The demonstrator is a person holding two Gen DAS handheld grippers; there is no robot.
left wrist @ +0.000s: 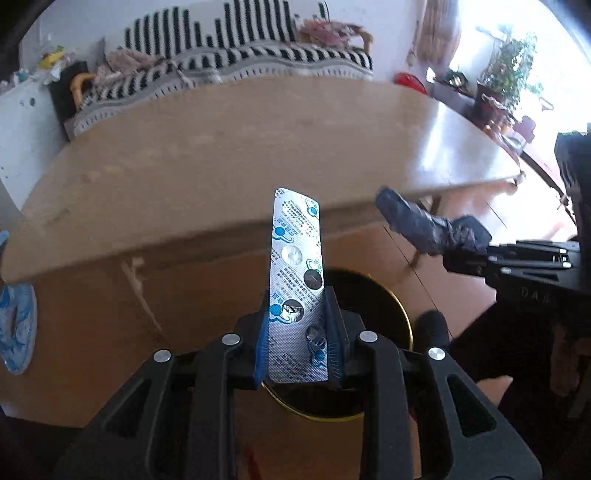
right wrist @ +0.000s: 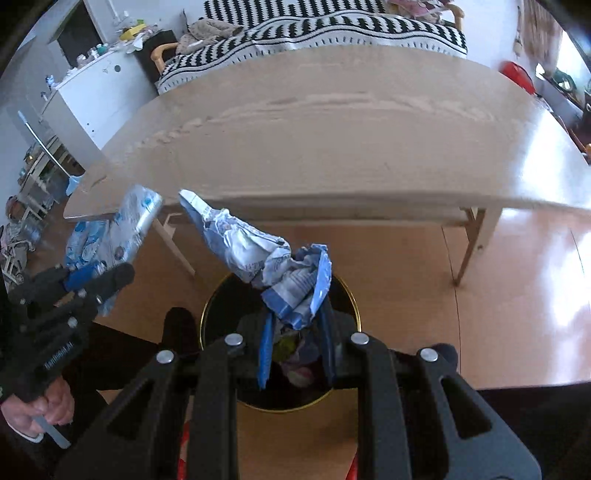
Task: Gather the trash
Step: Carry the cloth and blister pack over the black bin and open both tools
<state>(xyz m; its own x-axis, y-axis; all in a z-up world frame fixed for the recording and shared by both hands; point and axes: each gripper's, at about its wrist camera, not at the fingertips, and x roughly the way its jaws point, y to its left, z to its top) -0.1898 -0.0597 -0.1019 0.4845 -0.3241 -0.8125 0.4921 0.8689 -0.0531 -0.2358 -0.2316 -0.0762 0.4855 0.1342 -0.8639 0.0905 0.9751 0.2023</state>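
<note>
My left gripper [left wrist: 297,325] is shut on a silver pill blister strip [left wrist: 295,273] that stands up between its blue pads, above a black bin with a gold rim [left wrist: 402,317]. My right gripper [right wrist: 295,328] is shut on a crumpled blue-and-white wrapper [right wrist: 258,251], held over the same bin [right wrist: 352,299]; some trash lies inside the bin. The right gripper and its wrapper [left wrist: 424,225] show dark at the right of the left wrist view. The left gripper with the blister strip [right wrist: 129,229] shows at the left of the right wrist view.
A light wooden table [left wrist: 240,147] stands just beyond the bin, its legs [right wrist: 469,243] on an orange-brown floor. A blue-and-white item [left wrist: 16,328] lies at far left. A striped sofa [right wrist: 314,26], white cabinet [right wrist: 92,96] and plants [left wrist: 509,70] lie behind.
</note>
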